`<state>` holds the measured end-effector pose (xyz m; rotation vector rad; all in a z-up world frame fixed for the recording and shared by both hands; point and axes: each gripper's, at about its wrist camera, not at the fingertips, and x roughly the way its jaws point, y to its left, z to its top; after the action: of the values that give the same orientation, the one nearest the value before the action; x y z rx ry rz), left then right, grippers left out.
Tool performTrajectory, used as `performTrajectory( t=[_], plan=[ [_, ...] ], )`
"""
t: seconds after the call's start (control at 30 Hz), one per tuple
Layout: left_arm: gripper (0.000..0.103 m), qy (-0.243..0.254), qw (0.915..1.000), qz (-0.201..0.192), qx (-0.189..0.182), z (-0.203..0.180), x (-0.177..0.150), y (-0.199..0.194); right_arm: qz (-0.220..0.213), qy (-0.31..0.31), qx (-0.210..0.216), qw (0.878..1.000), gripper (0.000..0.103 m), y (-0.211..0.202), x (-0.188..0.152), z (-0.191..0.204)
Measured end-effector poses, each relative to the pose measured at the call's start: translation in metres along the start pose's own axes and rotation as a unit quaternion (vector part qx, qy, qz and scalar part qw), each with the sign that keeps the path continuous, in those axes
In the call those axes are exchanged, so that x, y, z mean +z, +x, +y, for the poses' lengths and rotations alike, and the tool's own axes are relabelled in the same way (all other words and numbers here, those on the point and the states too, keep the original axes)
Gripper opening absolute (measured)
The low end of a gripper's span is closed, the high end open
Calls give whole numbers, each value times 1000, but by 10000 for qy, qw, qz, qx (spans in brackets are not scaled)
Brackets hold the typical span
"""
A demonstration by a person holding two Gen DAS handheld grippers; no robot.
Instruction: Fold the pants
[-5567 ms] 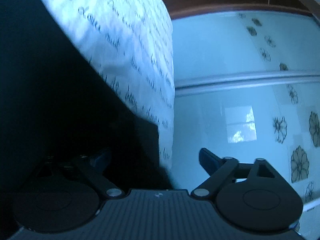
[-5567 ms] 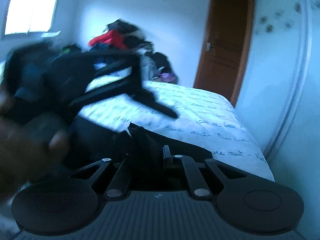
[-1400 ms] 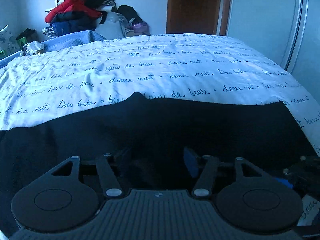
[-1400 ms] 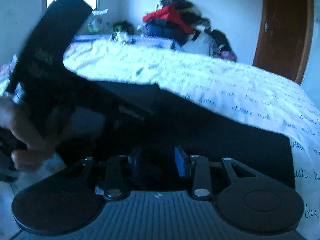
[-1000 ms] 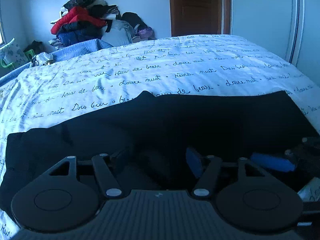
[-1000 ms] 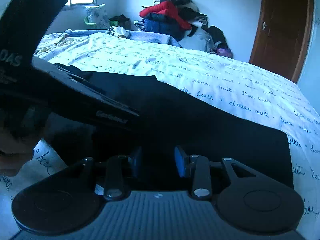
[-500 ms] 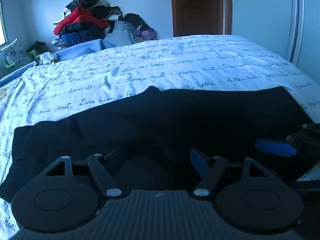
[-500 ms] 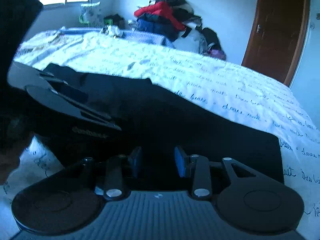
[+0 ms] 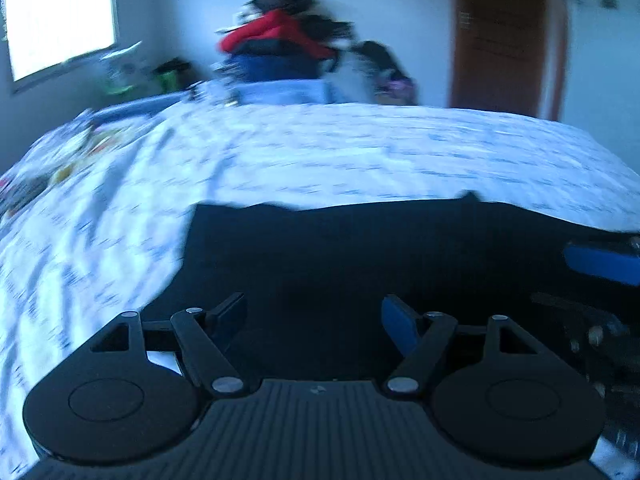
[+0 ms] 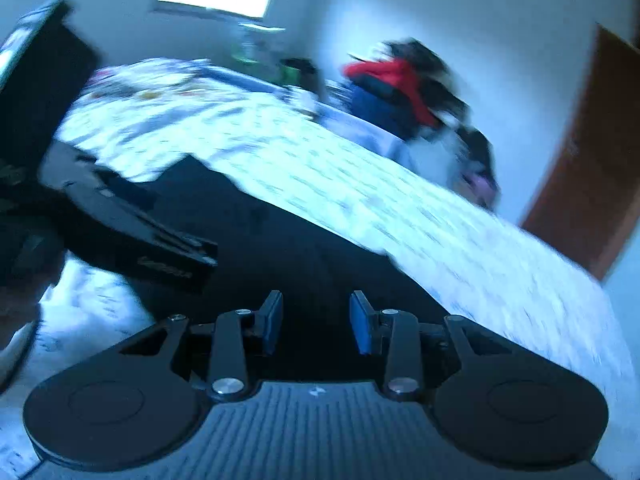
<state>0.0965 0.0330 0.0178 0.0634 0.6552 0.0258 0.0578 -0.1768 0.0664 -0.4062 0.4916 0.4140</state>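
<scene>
Black pants (image 9: 380, 248) lie flat across the near side of a bed (image 9: 360, 152) with a white cover printed in script. My left gripper (image 9: 312, 312) hovers over their left part, open wide, with nothing between its fingers. The right wrist view shows the pants (image 10: 280, 232) running away to the left. My right gripper (image 10: 314, 312) is over them with its blue pads a short gap apart and their inner faces bare. The left gripper (image 10: 132, 236) shows at the left of that view. A blue pad of the right gripper (image 9: 600, 264) shows at the left wrist view's right edge.
A pile of clothes (image 9: 280, 48) with a red garment on top stands beyond the bed's far side. A brown door (image 9: 504, 36) is at the back right, and a bright window (image 9: 60, 16) at the back left. Small items clutter the bed's far left corner (image 9: 60, 160).
Both views have swung and blurred. The left view has shifted so the pants' left end sits nearer the middle, and its jaws stand a little wider. The right view has rolled.
</scene>
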Motion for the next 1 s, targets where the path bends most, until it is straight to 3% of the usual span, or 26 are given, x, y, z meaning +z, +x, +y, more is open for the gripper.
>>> performTrajectory(
  t=[0.2,0.33,0.43,0.53,0.63,0.8,0.87,0.9,0.93,1.0],
  plan=[
    [77,-1047,9934,117,445,70,-6,-5,-103,-1279,422,9908,38,18,22,74],
    [77,-1501,9856,280,730,108,-11,-2,-125,-1570,907,9833,56,31,26,109],
    [79,-2034,9770,532,363,136,-16,4,-161,-1840,1026,9774,56,43,25,132],
    [82,-2472,9654,804,-185,155,-22,10,-239,-2328,668,9699,56,57,21,154],
    [90,-2936,9484,879,-815,169,-30,13,-421,-2954,111,9544,55,70,14,173],
    [99,-3711,9075,888,-1758,188,-40,21,-769,-3559,-311,9308,54,87,9,196],
    [99,-3951,8910,905,-2047,193,-43,25,-935,-3740,-408,9218,47,94,10,203],
    [99,-4006,8857,892,-2171,196,-44,26,-940,-3780,-370,9203,35,98,11,204],
    [99,-4090,8802,856,-2250,199,-45,27,-901,-3748,-226,9225,25,103,13,204],
    [100,-4259,8676,885,-2410,204,-46,33,-818,-3729,-77,9242,18,111,15,203]
  ],
)
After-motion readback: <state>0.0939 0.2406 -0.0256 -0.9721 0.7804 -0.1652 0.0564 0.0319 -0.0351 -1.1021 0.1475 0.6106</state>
